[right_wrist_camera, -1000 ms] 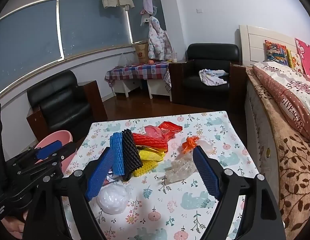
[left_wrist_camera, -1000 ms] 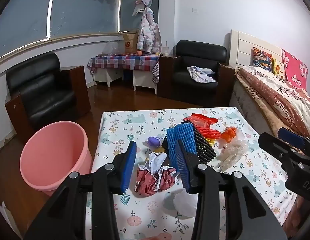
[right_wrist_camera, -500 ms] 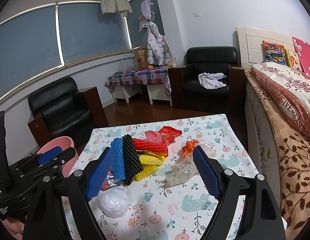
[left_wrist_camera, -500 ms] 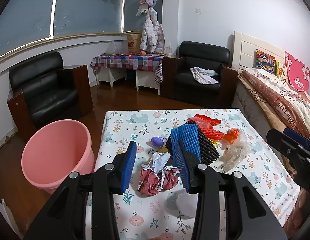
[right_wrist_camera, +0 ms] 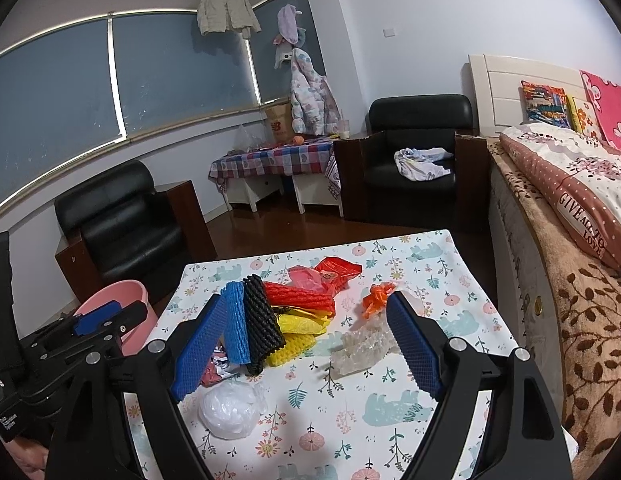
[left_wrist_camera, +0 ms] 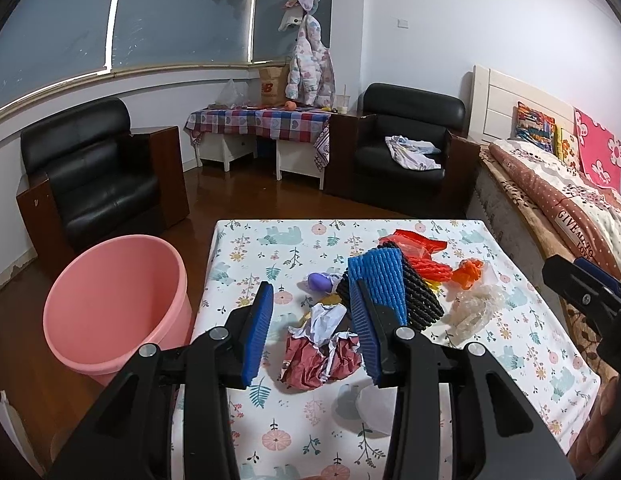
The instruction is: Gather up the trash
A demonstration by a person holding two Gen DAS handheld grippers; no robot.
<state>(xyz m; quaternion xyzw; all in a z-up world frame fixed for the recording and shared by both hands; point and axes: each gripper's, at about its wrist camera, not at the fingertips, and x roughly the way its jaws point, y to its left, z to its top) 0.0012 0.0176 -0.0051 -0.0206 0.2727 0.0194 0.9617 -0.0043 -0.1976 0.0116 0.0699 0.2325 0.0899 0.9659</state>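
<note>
Trash lies in a heap on the flower-print table (left_wrist_camera: 270, 248): crumpled red and white paper (left_wrist_camera: 320, 354), blue foam net (left_wrist_camera: 376, 276), black foam net (left_wrist_camera: 420, 300), red net (left_wrist_camera: 428, 268), clear plastic (left_wrist_camera: 474, 310), a purple bit (left_wrist_camera: 320, 281). My left gripper (left_wrist_camera: 312, 334) is open and empty, above the crumpled paper. My right gripper (right_wrist_camera: 302, 346) is open and empty, over the heap; a white plastic ball (right_wrist_camera: 230, 404), yellow net (right_wrist_camera: 294, 346) and orange scrap (right_wrist_camera: 375, 298) lie below it. A pink bucket (left_wrist_camera: 114, 300) stands on the floor left of the table.
Two black armchairs (left_wrist_camera: 98, 172) (left_wrist_camera: 406, 156) and a checked side table (left_wrist_camera: 266, 120) stand behind. A bed (left_wrist_camera: 566, 208) runs along the right. The left gripper also shows at the right wrist view's left edge (right_wrist_camera: 98, 320).
Both grippers have risen and drawn back a little, so the table and heap sit lower and farther. Both stay open; no trash has moved.
</note>
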